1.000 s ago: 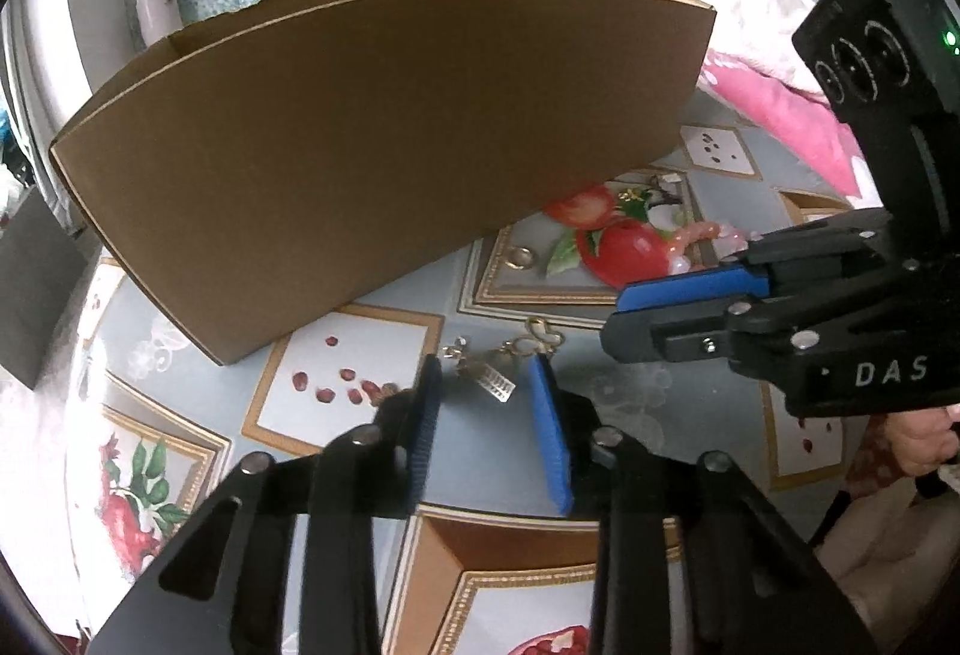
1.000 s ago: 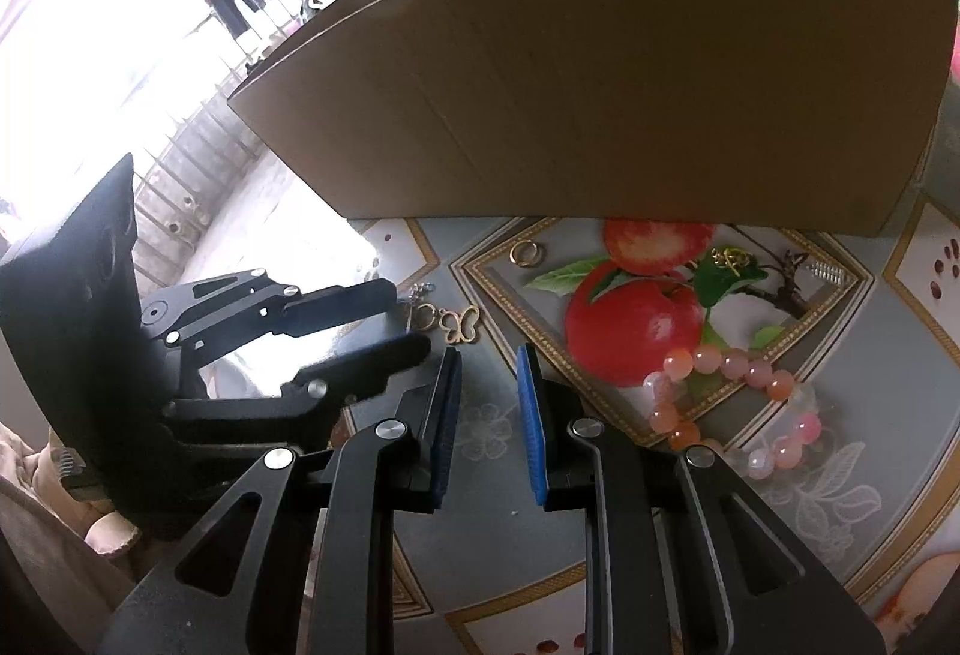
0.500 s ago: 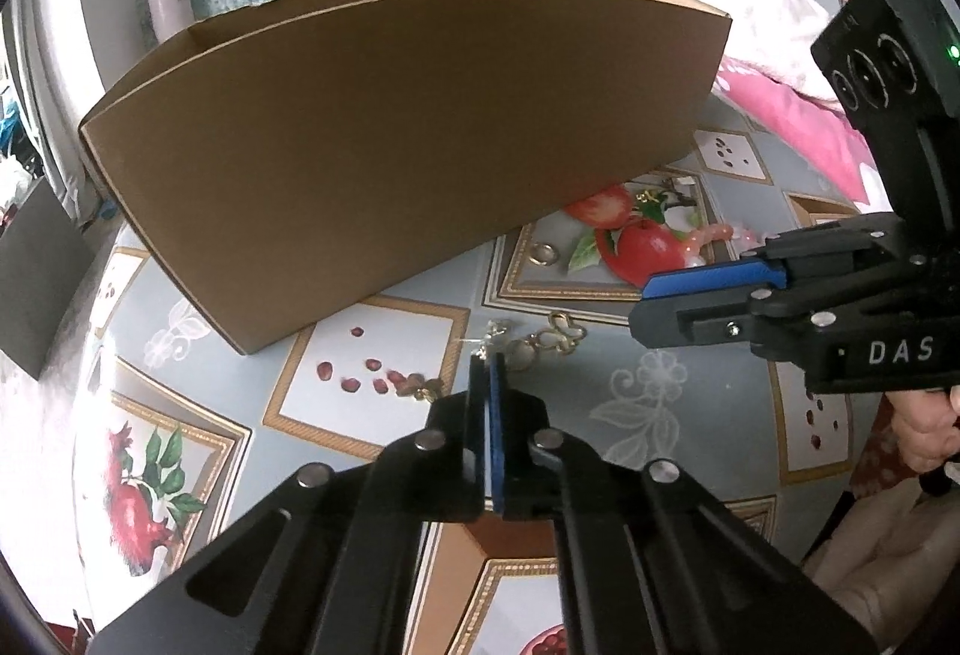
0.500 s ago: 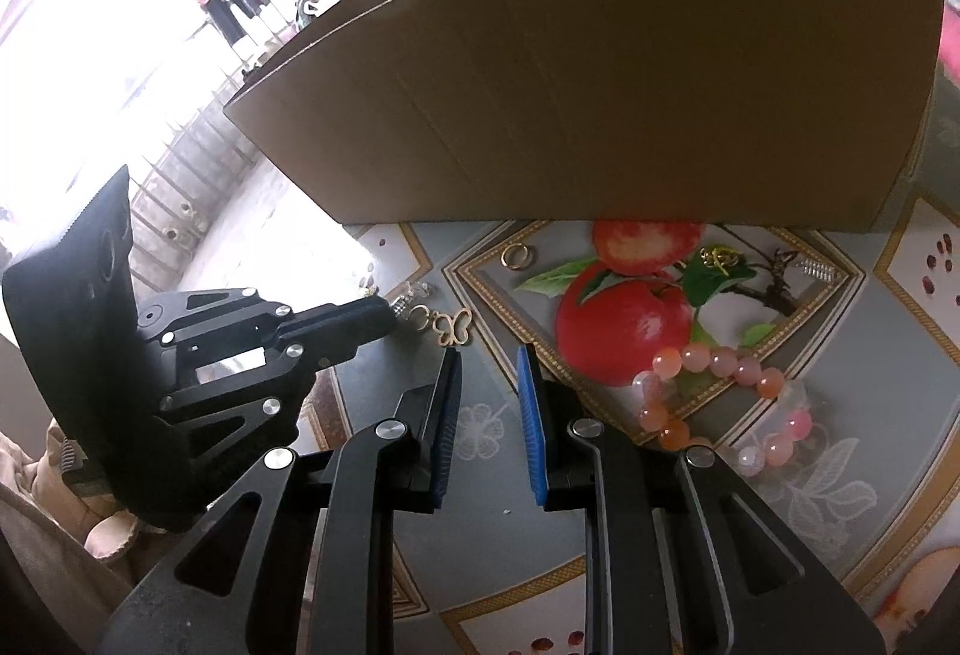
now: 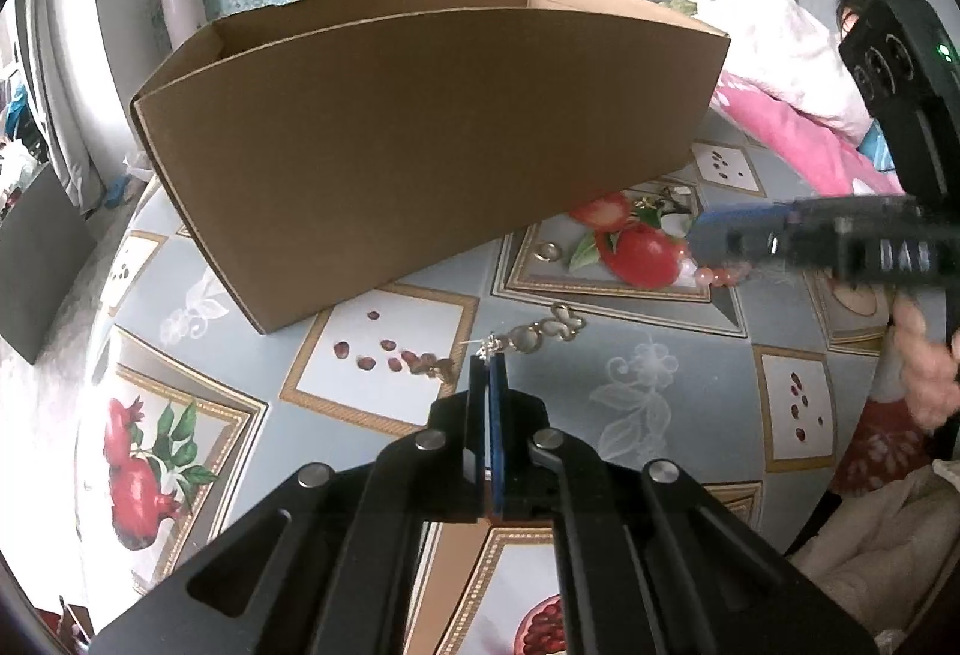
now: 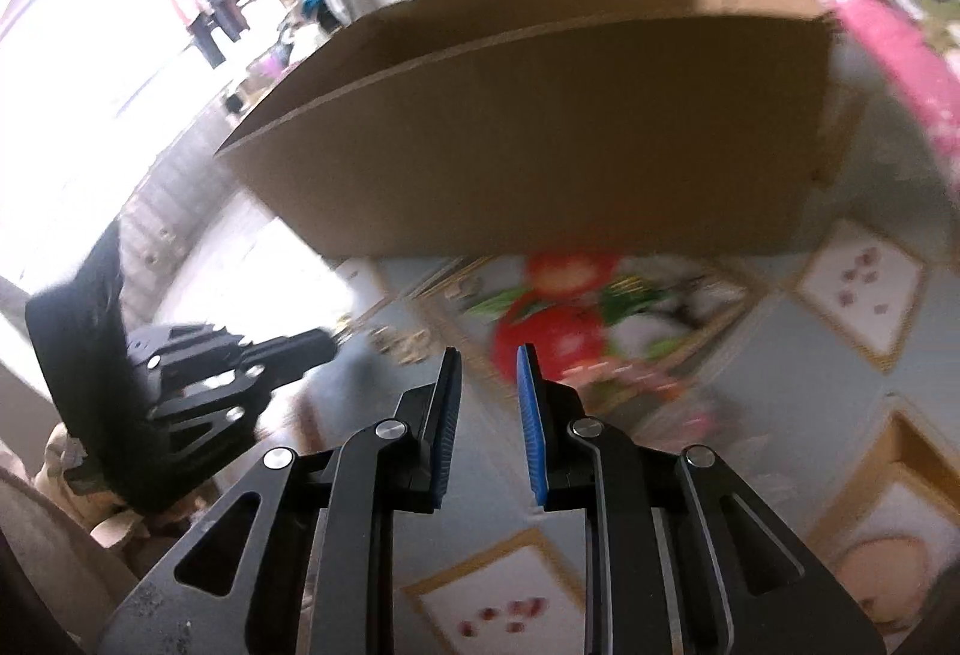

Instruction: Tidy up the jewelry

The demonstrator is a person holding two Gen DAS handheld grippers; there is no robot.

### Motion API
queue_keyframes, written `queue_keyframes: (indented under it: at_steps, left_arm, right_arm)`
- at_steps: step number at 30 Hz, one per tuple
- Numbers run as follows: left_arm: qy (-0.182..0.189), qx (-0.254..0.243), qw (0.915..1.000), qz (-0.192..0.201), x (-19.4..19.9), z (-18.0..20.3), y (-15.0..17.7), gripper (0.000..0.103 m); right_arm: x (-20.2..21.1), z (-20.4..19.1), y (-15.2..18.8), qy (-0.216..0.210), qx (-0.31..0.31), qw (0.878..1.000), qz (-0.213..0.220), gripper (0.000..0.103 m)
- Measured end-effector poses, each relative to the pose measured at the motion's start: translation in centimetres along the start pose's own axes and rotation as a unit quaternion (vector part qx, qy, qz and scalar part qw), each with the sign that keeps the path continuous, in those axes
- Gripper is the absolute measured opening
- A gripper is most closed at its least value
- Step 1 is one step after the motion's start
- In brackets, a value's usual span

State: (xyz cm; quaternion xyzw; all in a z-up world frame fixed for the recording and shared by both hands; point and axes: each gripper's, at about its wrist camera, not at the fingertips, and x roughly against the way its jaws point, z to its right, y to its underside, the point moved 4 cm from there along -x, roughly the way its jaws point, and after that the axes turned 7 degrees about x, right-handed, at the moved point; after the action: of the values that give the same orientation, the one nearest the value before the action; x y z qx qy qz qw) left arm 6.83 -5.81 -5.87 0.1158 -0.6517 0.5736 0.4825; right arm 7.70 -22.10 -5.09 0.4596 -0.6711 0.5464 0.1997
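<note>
A: Cardboard box (image 5: 420, 145) stands just beyond both tongs. The left gripper (image 5: 489, 373) has just snapped together, pinching the butterfly earring (image 5: 528, 337) by its silver end at the tips.

B: So pickup's done; the box looks next. The right gripper (image 6: 489, 373)?

A: Spread, empty, bead bracelet (image 5: 717, 272) below it. "DAS" on its body, blurred.
</note>
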Motion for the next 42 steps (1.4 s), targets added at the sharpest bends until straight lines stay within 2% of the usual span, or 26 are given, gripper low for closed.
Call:
queue_keyframes:
  at_steps: [5, 8, 11, 14, 17, 23, 28, 35, 37, 42]
  left_arm:
    - [0.0, 0.003, 1.0, 0.0, -0.1, -0.2, 0.2, 0.001]
    - [-0.001, 0.005, 1.0, 0.0, -0.1, -0.3, 0.3, 0.001]
    - [-0.003, 0.007, 1.0, -0.001, -0.1, -0.4, 0.3, 0.001]
    - [-0.003, 0.007, 1.0, -0.003, -0.1, -0.4, 0.4, 0.001]
    - [-0.003, 0.007, 1.0, -0.004, -0.2, -0.4, 0.3, 0.001]
    - [-0.003, 0.006, 1.0, -0.005, -0.3, -0.4, 0.3, 0.001]
    - [-0.006, 0.005, 1.0, -0.005, -0.4, -0.4, 0.4, 0.001]
    - [-0.009, 0.006, 0.9999, -0.006, -0.6, -0.4, 0.4, 0.001]
    - [-0.009, 0.006, 0.9999, -0.006, -0.6, -0.4, 0.4, 0.001]
    - [-0.009, 0.006, 0.9999, -0.006, -0.5, -0.4, 0.4, 0.001]
  right_arm:
    - [0.1, 3.1, -1.1, 0.039, -0.024, 0.999, 0.002, 0.02]
    - [-0.5, 4.2, -1.2, 0.058, -0.032, 0.998, -0.015, 0.02]
    - [-1.5, 4.0, -0.4, 0.05, -0.035, 0.997, -0.039, 0.02]
    - [-1.9, 2.8, 0.6, 0.017, -0.036, 0.998, -0.047, 0.02]
    - [-1.8, 2.0, 0.6, 0.018, -0.009, 0.999, -0.05, 0.02]
    - [-1.1, 4.8, -1.7, 0.075, 0.008, 0.997, -0.017, 0.024]
    - [-2.3, 5.7, -2.4, 0.115, 0.055, 0.991, -0.032, 0.028]
    - [-3.0, 5.1, -2.0, 0.138, 0.104, 0.984, -0.048, 0.028]
    - [-2.9, 4.2, -1.7, 0.138, 0.105, 0.984, -0.051, 0.024]
    - [-2.8, 3.3, -1.8, 0.134, 0.1, 0.984, -0.056, 0.003]
